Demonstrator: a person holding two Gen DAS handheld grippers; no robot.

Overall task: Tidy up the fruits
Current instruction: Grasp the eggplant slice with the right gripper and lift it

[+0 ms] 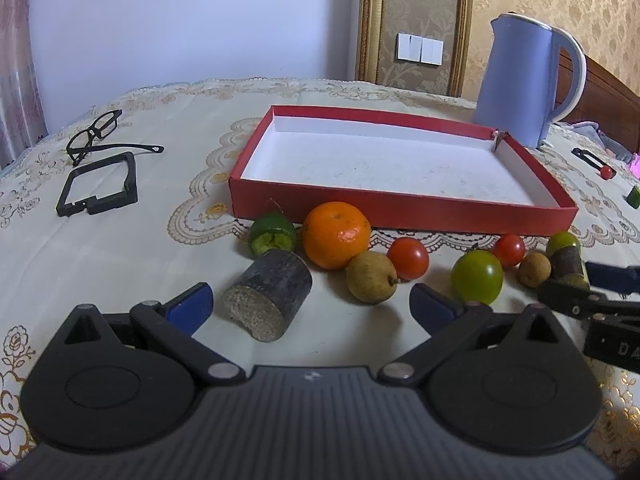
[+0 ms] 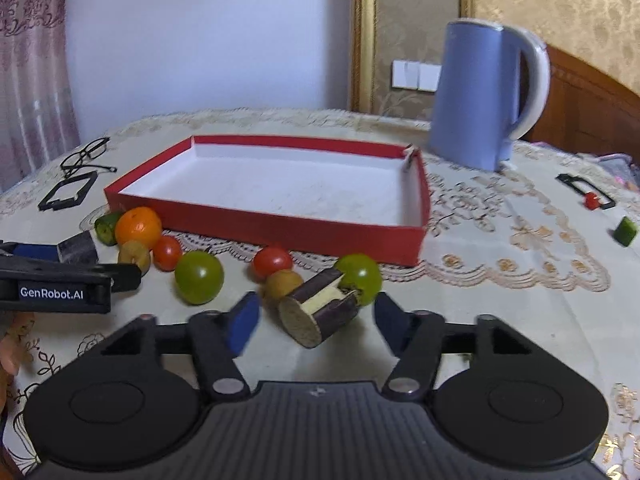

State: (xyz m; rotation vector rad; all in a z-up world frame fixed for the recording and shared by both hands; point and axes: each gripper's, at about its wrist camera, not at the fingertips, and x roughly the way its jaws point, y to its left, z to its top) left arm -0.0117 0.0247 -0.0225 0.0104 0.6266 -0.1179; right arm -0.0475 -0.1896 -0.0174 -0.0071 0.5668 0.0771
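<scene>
On the tablecloth (image 1: 100, 264): fruit row in front of red box, both grippers low behind it
Red box (image 2: 280, 232): shallow, white inside, nothing in it; blue kettle (image 2: 476, 96) behind its right corner
Fruit row: cucumber stub (image 1: 272, 236), orange (image 1: 335, 234), longan (image 1: 371, 277), red tomato (image 1: 408, 258), green tomato (image 1: 477, 277), second red tomato (image 1: 509, 249), second longan (image 1: 534, 269); all on the cloth, outside the box
Left gripper (image 1: 308, 306): jaws spread, nothing pinched; dark eggplant chunk (image 1: 266, 298) lies between the fingers, nearer the left one, no contact seen
Right gripper (image 2: 316, 322): jaws partly apart, blurred; peeled eggplant piece (image 2: 320, 312) between them, gaps both sides, no pinch seen
Off to left: glasses (image 1: 96, 132), black frame (image 1: 98, 184)
</scene>
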